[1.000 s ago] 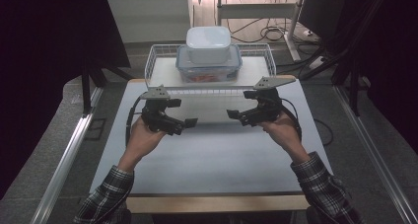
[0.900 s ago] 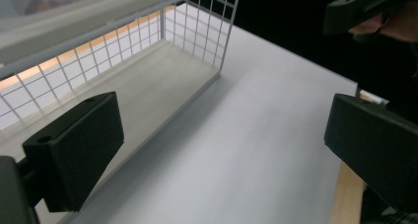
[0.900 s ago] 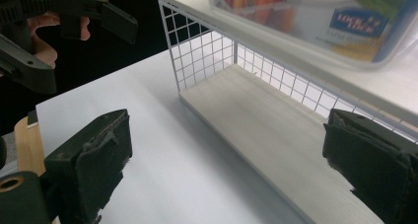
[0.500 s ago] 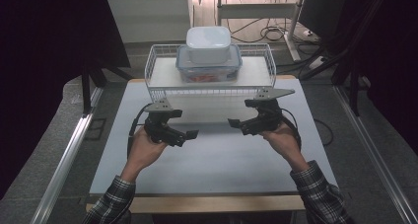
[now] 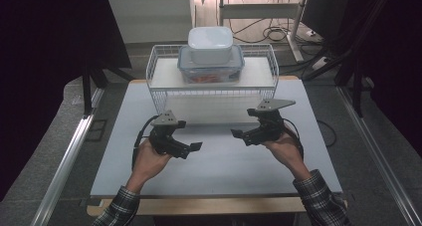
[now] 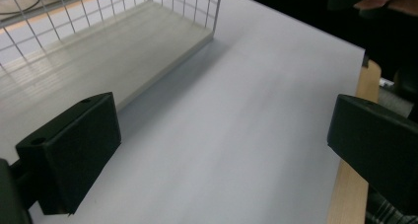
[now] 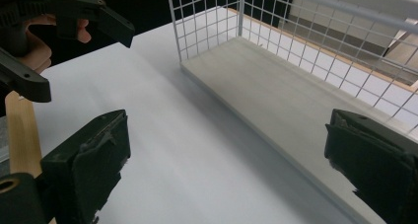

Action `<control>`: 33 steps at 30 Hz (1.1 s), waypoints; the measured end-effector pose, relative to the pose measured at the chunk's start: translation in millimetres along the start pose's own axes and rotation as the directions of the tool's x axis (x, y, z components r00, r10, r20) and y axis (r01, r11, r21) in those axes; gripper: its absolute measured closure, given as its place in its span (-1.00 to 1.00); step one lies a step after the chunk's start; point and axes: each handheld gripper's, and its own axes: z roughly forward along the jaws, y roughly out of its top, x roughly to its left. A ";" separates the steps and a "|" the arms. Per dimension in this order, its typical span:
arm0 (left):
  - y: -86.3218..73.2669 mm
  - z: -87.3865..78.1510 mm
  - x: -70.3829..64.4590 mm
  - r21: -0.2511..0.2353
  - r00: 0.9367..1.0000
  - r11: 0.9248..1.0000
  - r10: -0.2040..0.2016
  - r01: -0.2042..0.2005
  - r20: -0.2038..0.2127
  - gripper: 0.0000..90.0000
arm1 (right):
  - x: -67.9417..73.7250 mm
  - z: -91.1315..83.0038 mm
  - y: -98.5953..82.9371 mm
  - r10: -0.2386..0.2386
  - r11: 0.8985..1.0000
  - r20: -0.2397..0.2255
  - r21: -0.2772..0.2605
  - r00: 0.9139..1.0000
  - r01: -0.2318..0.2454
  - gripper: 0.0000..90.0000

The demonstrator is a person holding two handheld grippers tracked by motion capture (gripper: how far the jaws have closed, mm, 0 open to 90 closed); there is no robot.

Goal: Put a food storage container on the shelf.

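I am hovering both claws, left claw (image 5: pixel 195 147) and right claw (image 5: pixel 237 133), spread wide and empty; the stacked containers (image 5: pixel 211 56) ahead sit untouched on the wire rack (image 5: pixel 159 89), so everything remains.

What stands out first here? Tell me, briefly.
A white wire rack at the far side of the table, with two stacked plastic boxes on its top shelf. Nearer, two hands each hold a black tool above the bare tabletop: left tool, right tool, both open.
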 end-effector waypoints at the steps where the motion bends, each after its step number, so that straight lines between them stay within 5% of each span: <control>1: -1.4 0.3 -0.7 -0.002 1.000 1.000 0.007 -0.007 -0.005 -1.00 | 0.6 -0.1 -0.9 -0.002 1.000 -0.002 0.000 1.000 0.002 -0.93; 8: -11.8 2.1 -5.8 0.000 0.999 0.999 0.037 -0.037 -0.033 -1.00 | 6.5 -2.4 -8.2 -0.010 1.000 -0.013 0.004 1.000 0.010 -0.95; 18: -33.9 -0.8 -7.1 -0.008 0.999 1.000 -0.005 0.005 -0.038 -0.99 | 9.7 -1.7 -25.4 -0.008 1.000 -0.013 0.030 1.000 0.008 -0.95; 33: -69.7 -26.3 -11.8 -0.051 0.994 0.997 -0.056 0.051 -0.099 -0.98 | 13.1 -18.1 -56.6 0.007 0.998 0.033 0.061 0.999 -0.009 -0.95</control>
